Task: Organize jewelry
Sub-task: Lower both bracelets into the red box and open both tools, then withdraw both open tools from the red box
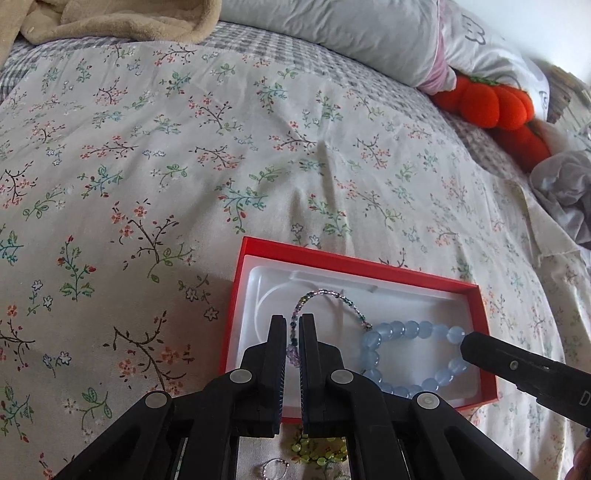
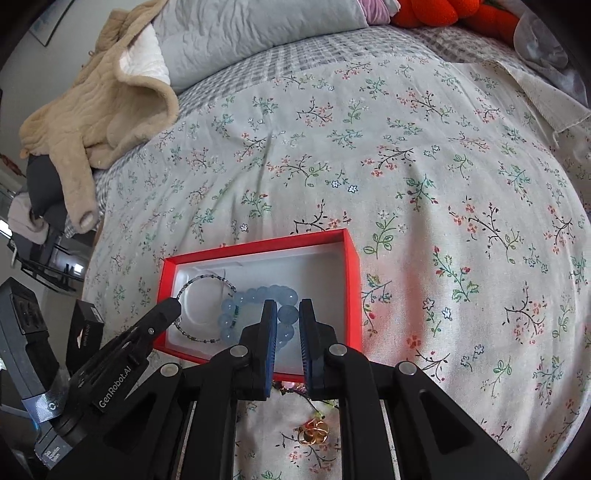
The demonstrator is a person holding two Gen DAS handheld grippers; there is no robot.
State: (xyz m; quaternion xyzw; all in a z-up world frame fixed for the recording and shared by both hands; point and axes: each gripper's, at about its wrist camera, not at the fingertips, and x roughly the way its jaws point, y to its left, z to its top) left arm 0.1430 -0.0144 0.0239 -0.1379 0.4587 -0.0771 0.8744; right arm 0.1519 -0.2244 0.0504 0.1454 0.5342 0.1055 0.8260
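Observation:
A red box with a white liner lies on the floral bedspread. In it lie a pale blue bead bracelet and a thin multicoloured bead bracelet. My left gripper is shut on the thin bracelet over the box's left part; it also shows in the right wrist view. My right gripper is shut on the blue bracelet's right side; its tip shows in the left wrist view. Green beads, a silver ring and gold rings lie in front of the box.
Grey pillows and a red plush toy lie at the bed's head. A beige garment lies at the back left. Grey cloth lies at the right edge. Dark boxes stand off the bed's left side.

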